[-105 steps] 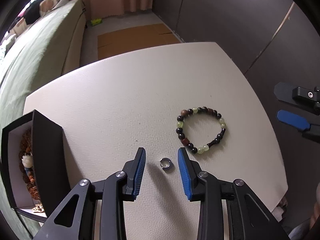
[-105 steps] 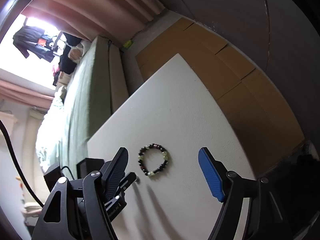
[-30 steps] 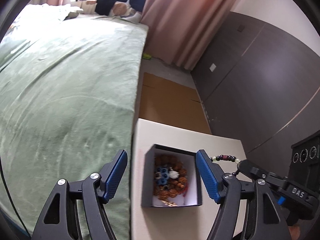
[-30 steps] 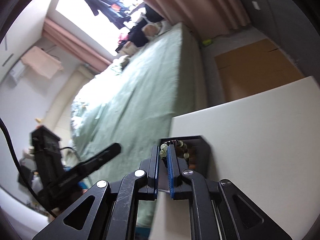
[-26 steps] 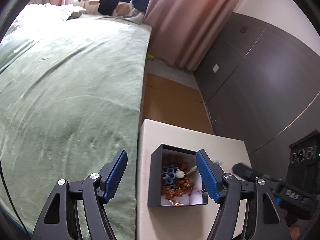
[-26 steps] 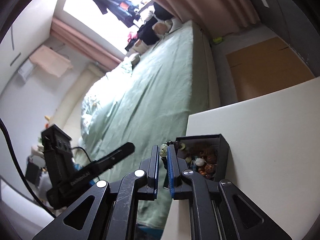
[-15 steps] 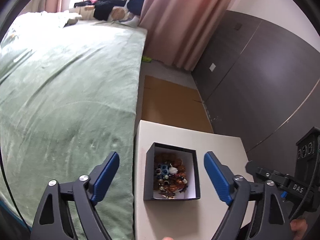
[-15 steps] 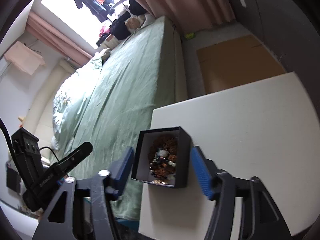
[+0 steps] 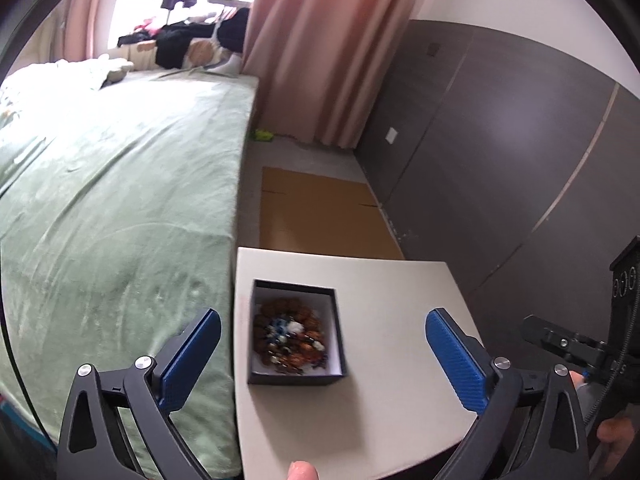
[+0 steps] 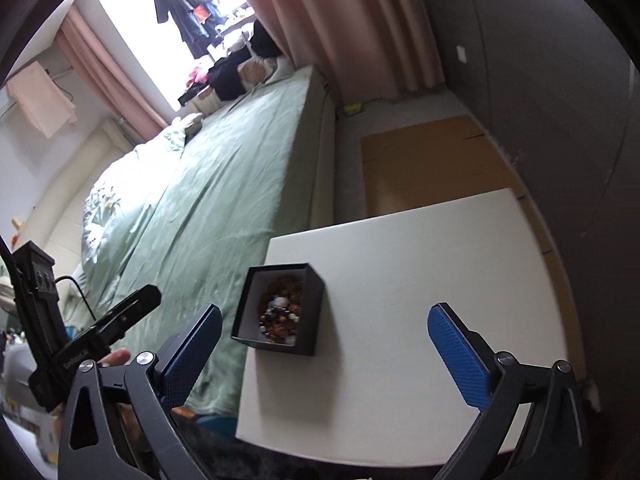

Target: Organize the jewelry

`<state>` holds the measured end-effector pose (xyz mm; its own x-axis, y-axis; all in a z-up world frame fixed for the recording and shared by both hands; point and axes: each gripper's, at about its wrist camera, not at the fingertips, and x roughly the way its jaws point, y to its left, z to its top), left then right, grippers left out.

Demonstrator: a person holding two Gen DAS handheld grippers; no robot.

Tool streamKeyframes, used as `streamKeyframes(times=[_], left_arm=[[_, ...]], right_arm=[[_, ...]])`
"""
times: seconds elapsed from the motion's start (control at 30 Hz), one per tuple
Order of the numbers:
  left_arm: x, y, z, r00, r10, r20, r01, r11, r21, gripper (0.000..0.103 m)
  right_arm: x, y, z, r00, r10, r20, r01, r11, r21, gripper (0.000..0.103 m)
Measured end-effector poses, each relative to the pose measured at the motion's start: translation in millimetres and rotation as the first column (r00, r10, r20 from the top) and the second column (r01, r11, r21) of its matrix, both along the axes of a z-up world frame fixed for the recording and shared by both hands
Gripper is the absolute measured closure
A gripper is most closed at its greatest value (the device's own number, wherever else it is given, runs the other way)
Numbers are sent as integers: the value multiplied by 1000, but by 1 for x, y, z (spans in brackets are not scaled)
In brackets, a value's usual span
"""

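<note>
Both wrist cameras look down from above the tabletop's (image 9: 392, 320) near edge, facing the bed (image 9: 120, 200) and curtains. The right view is tilted. They share the black box (image 9: 294, 379) (image 10: 316, 300) and tabletop (image 10: 420, 260).

Bedroom. Large bed w/ green blanket (image 9: 120, 200), left; dark clothes piled at its far end. Pink floor-length curtains (image 9: 320, 48) by bright window (image 10: 160, 12). Dark grey panelled wall (image 9: 500, 160), right. Flattened brown cardboard sheet (image 9: 320, 216) on grey floor. White square table (image 10: 420, 280), foreground.
</note>
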<state>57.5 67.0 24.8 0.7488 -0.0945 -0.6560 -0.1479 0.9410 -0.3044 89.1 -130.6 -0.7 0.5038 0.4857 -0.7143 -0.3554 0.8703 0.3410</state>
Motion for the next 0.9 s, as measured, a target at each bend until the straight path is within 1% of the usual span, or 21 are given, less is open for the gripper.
streamKeyframes(times=[0.17,0.27,0.43,0.57,0.67,0.73,0.8,0.9], left_arm=[[-16,-23,2,1000,-19,19,17,997,73,1],[-24,-34,2,999,-35,27,32,994,109,1],[-40,-47,2,997,-53,48,46,989,140,1],[-47,-51,1,998,-50,33,44,984,172,1],[-61,-50,5,998,-39,58,27,982,186,1],[-67,-51,5,997,-37,68,22,979,200,1],[-74,-53,5,997,-17,77,-1,973,232,1],[-79,-53,2,997,-17,80,-3,969,246,1]], right_arm=[[-14,-26,-3,999,-44,8,44,999,-16,0],[-24,-38,-3,998,-60,27,61,997,-43,0],[-41,-51,1,996,-52,77,58,995,-76,0],[-56,-61,-1,995,-34,93,39,998,-55,0],[-64,-68,-4,994,-44,100,51,997,-64,0],[-69,-74,-5,993,-55,105,61,997,-53,0],[-74,-77,-4,991,-67,118,72,996,-45,0],[-80,-82,-5,988,-72,137,78,996,-36,0]])
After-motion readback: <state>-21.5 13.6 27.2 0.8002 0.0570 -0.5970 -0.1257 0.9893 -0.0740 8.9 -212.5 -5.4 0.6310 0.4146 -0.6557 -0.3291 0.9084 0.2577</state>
